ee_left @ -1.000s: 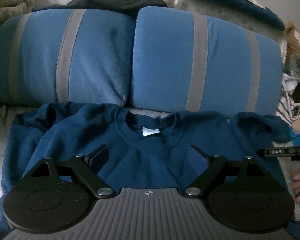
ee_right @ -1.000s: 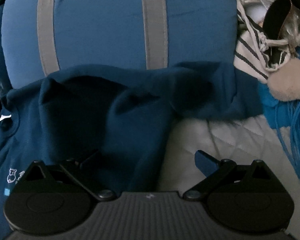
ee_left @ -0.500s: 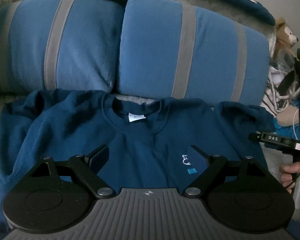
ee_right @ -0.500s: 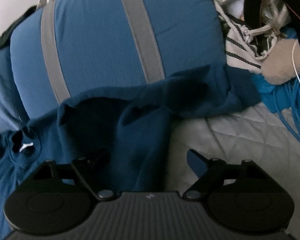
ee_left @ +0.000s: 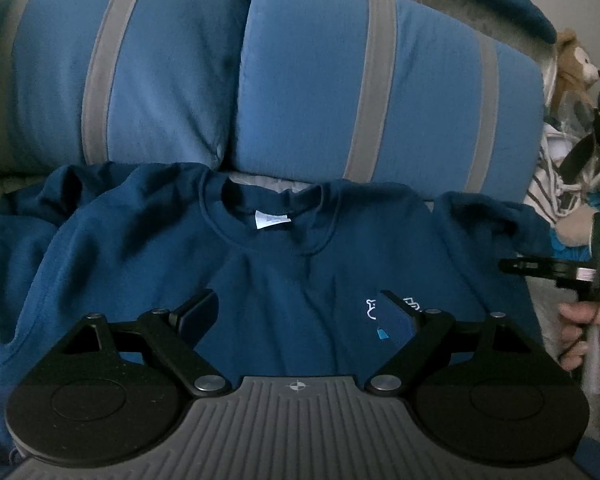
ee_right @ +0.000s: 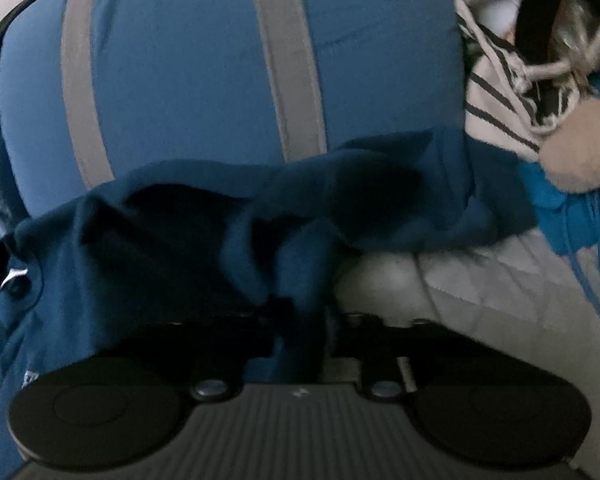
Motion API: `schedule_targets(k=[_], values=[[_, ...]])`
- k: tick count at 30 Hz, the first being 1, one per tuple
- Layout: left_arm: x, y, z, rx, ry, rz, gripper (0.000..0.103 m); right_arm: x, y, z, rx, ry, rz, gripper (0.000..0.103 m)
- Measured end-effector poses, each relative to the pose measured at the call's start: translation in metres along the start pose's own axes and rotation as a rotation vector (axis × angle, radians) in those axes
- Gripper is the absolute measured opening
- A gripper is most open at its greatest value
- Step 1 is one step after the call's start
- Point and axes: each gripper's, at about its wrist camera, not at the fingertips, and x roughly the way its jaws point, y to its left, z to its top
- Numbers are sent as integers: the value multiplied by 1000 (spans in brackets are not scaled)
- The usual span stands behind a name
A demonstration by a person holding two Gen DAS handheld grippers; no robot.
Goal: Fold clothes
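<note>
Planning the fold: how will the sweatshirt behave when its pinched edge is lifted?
Probably floppy: the sweatshirt bunches where the right gripper pinches it. The sleeve would likely trail limply. The left gripper is open, so the far side may drag.

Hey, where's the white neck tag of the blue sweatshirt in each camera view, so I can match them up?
Left wrist view: the neck tag sits upper middle, inside the sweatshirt collar.
Right wrist view: the neck tag shows at the far left edge, partly hidden.
Shared landmark: the blue pillow with grey stripes behind the sweatshirt.
</note>
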Motion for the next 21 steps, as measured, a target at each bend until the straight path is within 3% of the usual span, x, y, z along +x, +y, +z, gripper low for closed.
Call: schedule_targets(k=[5,11,18,19,20,21], values=[[3,0,-2,-1,3,-5,86,-47,17,-8,-169,-51,-23,8],[3,0,-2,-2,-6,-20,86,-121,28,-22,-243,-85,18,8],[0,4,-1,-25,-12,-26,86,-183,48,-50,-270,-26,129,8],[0,4,-1,-29,-12,-26,86,-187,52,-54,-284,-3,147,12],[0,5,-1,-33,-10,-25,86,-191,52,-58,-281,15,167,28],[0,5,-1,-37,-8,-25,86,-195,48,-61,-274,17,178,37]])
